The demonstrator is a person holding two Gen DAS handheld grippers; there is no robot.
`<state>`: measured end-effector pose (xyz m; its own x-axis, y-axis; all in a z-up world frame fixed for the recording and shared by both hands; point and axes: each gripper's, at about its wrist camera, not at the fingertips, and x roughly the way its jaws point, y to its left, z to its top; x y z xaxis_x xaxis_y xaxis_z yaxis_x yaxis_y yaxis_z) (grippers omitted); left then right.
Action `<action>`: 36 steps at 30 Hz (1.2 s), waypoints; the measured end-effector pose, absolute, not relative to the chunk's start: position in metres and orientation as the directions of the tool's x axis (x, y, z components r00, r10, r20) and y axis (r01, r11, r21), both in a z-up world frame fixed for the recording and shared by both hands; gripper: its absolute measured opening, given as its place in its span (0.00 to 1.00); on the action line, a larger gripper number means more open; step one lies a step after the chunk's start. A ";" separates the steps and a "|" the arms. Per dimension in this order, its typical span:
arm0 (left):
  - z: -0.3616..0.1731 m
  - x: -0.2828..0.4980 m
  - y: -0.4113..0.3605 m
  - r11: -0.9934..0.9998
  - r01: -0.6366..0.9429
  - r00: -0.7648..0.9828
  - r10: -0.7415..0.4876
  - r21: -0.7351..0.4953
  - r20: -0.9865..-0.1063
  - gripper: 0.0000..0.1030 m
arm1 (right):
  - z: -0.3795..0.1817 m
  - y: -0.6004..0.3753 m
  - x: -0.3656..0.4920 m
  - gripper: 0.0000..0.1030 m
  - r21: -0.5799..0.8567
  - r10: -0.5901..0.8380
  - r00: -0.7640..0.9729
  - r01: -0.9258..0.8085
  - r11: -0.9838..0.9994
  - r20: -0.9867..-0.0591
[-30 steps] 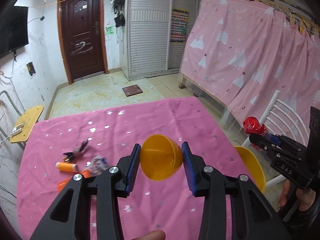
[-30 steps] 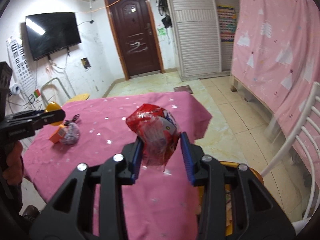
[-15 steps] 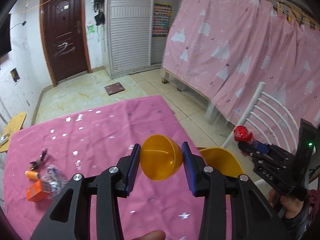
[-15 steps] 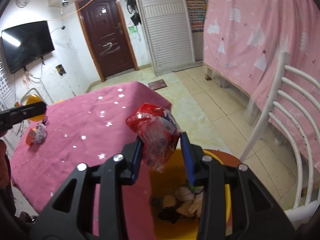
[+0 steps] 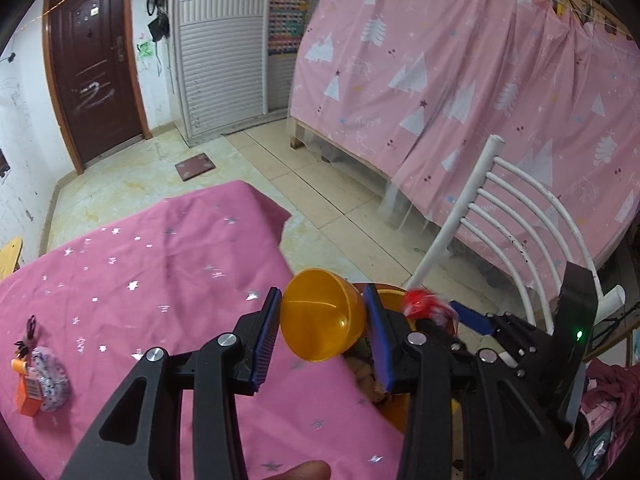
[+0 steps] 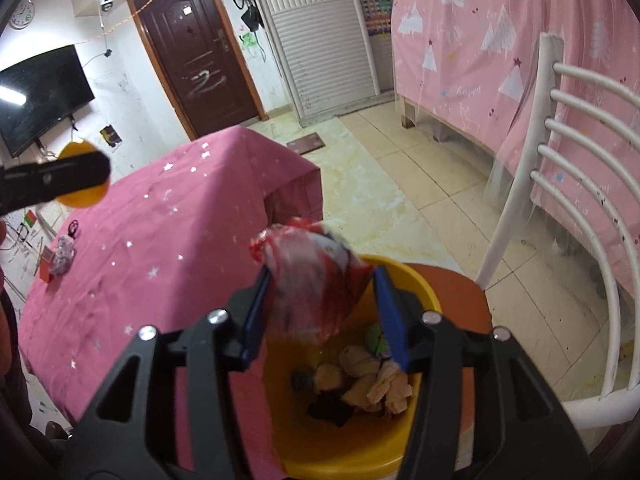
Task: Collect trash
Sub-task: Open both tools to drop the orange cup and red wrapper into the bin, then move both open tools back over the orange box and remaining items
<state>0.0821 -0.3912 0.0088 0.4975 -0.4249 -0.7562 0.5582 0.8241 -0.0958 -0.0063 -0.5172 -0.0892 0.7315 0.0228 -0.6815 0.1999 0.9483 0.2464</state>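
We are gripping an orange plastic half-shell (image 5: 322, 326) tight in our left gripper (image 5: 320, 338), above the edge of the pink tablecloth (image 5: 160, 280). Our right gripper (image 6: 320, 316) is hanging over the yellow bin (image 6: 404, 276) on the chair (image 6: 536, 208), and its jaws are opening around a red and white wrapper (image 6: 316, 280) that is sitting between them, above the scraps (image 6: 368, 384) in the bin. A small wrapped bundle (image 5: 50, 376) is lying on the tablecloth.
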 end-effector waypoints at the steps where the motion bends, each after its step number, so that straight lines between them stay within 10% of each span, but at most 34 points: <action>1: 0.007 0.082 -0.396 0.819 0.564 0.485 -0.433 -0.106 -0.760 0.33 | -0.090 -0.519 -0.007 0.47 0.251 0.024 0.731 0.203 0.947 -0.682; 36: 0.025 0.082 -0.379 0.807 0.565 0.474 -0.489 -0.173 -0.733 0.47 | -0.055 -0.491 0.000 0.58 0.241 0.053 0.771 0.133 0.961 -0.635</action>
